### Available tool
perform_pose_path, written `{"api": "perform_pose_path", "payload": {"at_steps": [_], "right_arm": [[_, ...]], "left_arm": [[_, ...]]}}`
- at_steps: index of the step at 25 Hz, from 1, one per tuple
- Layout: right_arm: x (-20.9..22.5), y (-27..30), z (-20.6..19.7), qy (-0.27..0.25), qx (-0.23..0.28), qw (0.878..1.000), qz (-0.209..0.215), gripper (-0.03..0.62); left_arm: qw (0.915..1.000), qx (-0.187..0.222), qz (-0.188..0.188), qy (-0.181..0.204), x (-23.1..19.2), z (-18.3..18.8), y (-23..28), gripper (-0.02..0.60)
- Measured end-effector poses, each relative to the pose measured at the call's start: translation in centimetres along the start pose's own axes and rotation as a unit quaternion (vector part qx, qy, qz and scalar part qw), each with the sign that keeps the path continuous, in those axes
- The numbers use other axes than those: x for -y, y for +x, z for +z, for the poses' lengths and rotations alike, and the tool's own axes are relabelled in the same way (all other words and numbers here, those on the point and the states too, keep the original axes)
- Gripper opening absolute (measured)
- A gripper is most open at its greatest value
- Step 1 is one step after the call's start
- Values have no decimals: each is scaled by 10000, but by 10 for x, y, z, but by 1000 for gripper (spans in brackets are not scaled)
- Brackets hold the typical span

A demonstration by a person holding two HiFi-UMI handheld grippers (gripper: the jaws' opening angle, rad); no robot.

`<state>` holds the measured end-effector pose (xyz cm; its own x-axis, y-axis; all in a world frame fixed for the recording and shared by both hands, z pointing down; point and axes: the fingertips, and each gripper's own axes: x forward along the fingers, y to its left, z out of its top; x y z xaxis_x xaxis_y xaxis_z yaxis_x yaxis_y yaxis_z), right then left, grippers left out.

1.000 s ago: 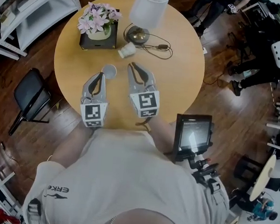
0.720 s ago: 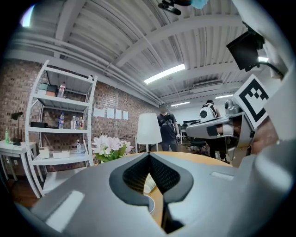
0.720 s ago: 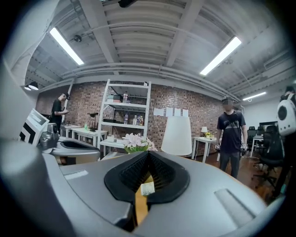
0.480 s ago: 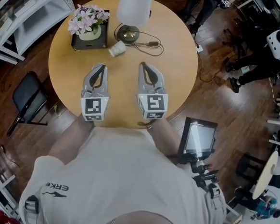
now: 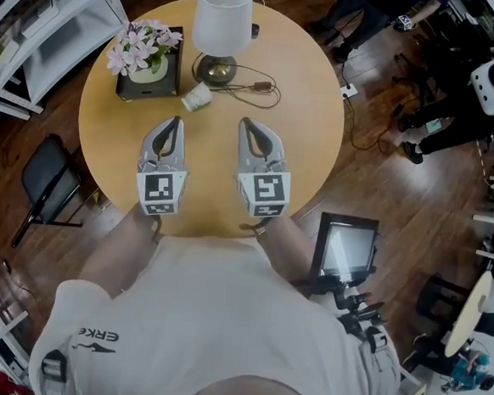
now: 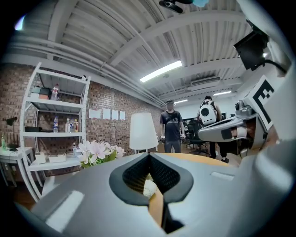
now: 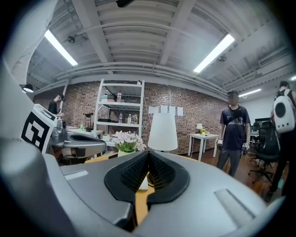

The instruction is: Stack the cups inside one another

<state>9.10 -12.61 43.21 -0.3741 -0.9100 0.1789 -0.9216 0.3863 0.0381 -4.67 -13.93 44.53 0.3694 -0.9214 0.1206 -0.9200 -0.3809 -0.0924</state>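
Landmark: white-shaded table lamp with a brass base, at the far side of the round light-wood table.
Cup: white paper cup, on its side on the table, just in front of the lamp base and slightly left of it; one cup or several nested, cannot tell.
Left gripper: grey left gripper, in front of the lamp and to its left, nearer the person than the cup; jaws clenched tip to tip, nothing between them.
Right gripper: grey right gripper, in front of the lamp and to its right, apart from the cup; jaws pressed together, empty.
Flowers: pink-and-white flowers in a pot on a dark square tray, left of the lamp.
Cable: dark cable, trailing right from the lamp base.
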Motion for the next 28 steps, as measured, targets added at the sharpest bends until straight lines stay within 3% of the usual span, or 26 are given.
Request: {"api": "perform_pose_path", "payload": {"at_steps": [10, 17, 21, 25, 28], "right_arm": [[12, 25, -30, 149, -313, 9994, 72, 14], [14, 51, -51, 391, -557, 9976, 132, 14], [16, 65, -62, 481, -678, 9964, 177, 14], [18, 76, -76, 622, -784, 9948, 185, 14], [20, 82, -87, 747, -863, 9933, 206, 14]], "left_arm": [[9990, -437, -25, 93, -2, -30, 36, 2], [9938, -958, -116, 545, -5, -63, 73, 2], [9910, -1203, -146, 573, -8, -77, 94, 2], [9848, -1549, -201, 765, -10, -96, 110, 2], [9739, -1962, -275, 1107, -12, -115, 120, 2]]}}
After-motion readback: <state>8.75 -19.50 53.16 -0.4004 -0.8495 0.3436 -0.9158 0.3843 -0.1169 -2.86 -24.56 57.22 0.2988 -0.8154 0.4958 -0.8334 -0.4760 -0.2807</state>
